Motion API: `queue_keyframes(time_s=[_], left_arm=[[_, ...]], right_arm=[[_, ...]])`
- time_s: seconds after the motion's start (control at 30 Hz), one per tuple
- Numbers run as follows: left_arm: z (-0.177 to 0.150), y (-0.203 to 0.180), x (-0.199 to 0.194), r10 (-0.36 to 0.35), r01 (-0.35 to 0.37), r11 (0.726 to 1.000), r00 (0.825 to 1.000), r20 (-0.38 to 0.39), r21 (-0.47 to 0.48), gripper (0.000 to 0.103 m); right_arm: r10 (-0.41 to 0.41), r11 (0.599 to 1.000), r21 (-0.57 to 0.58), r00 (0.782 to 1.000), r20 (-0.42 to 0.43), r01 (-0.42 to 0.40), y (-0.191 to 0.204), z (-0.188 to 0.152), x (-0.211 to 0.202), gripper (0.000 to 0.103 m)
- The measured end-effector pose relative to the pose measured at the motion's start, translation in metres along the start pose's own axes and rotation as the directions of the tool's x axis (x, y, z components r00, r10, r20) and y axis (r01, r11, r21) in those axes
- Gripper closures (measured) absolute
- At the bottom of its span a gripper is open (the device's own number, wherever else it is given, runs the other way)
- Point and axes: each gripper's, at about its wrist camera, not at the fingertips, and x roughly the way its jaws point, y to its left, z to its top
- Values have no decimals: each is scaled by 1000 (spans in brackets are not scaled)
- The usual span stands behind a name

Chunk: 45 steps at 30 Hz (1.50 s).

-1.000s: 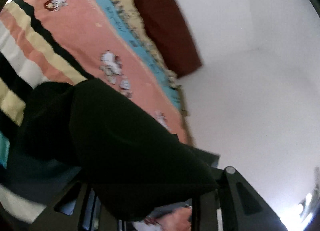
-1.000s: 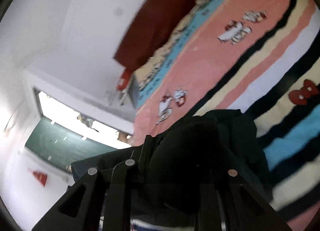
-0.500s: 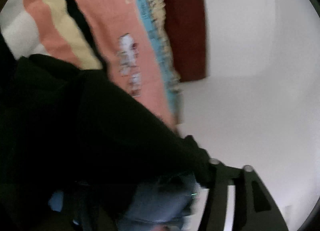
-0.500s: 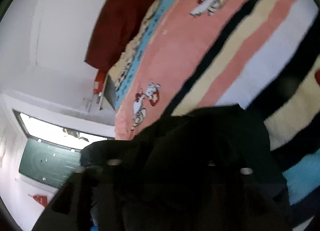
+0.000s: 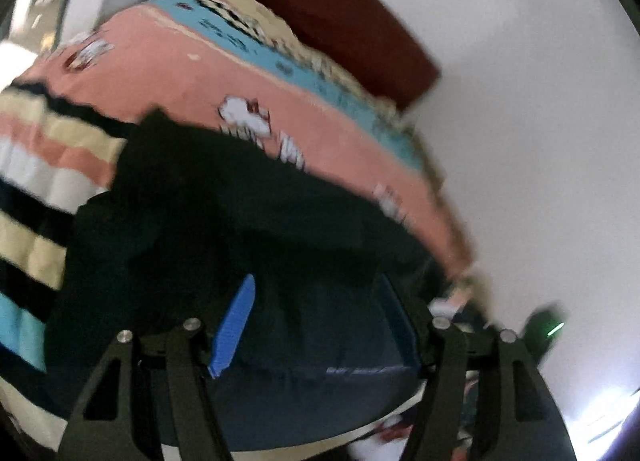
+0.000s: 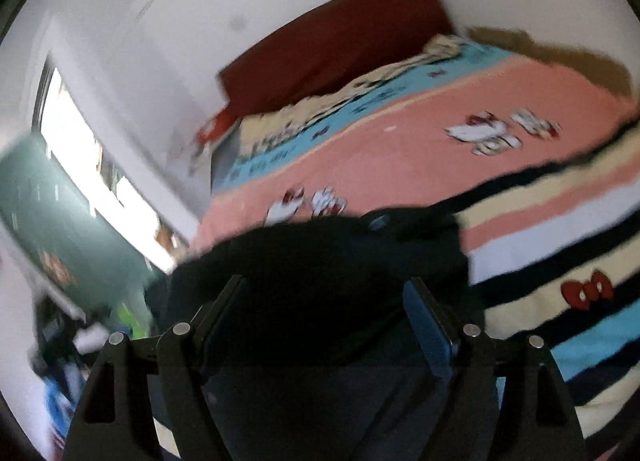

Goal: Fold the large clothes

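Observation:
A large black garment (image 5: 240,201) lies bunched on the striped, cartoon-print bed cover (image 5: 168,73). My left gripper (image 5: 316,321) hangs just over its near part. The jaws are opening, and both blue pads (image 5: 234,325) show bare. Dark cloth lies under and between them, but neither pad presses on it. In the right wrist view the same black garment (image 6: 340,253) fills the space ahead of my right gripper (image 6: 326,321). Its jaws are opening too, wide apart, with cloth between the fingers (image 6: 428,325) and no grip on it.
A dark red headboard (image 6: 340,45) stands against the white wall at the far end of the bed. A bright window (image 6: 80,149) and a green panel (image 6: 52,229) are at the left, with clutter on the floor (image 6: 72,341) below. The bed cover (image 6: 400,149) stretches beyond the garment.
Both grippers held black cloth draped over their fingers a second ago. Now both have spread their jaws, the cloth has dropped onto the bed, and both views have rolled.

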Motion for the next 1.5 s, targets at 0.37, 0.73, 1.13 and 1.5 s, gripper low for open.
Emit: queue_keyframes(time_s=[0.37,0.73,1.13,1.5], left_arm=[[53,-36,155,407,-368,860,913,-39,352,35],[96,17,238,447,-389,862,886,-124,326,26],[113,29,279,457,-392,859,876,-151,329,26],[91,29,269,449,-394,854,887,-103,339,26]], right_arm=[[-140,966,-241,976,-170,96,34,28,121,25],[-164,977,-182,938,-305,111,-14,62,250,15],[-112,992,-87,935,-337,87,-42,68,294,14],[-86,996,-62,949,-303,70,-47,54,293,14]])
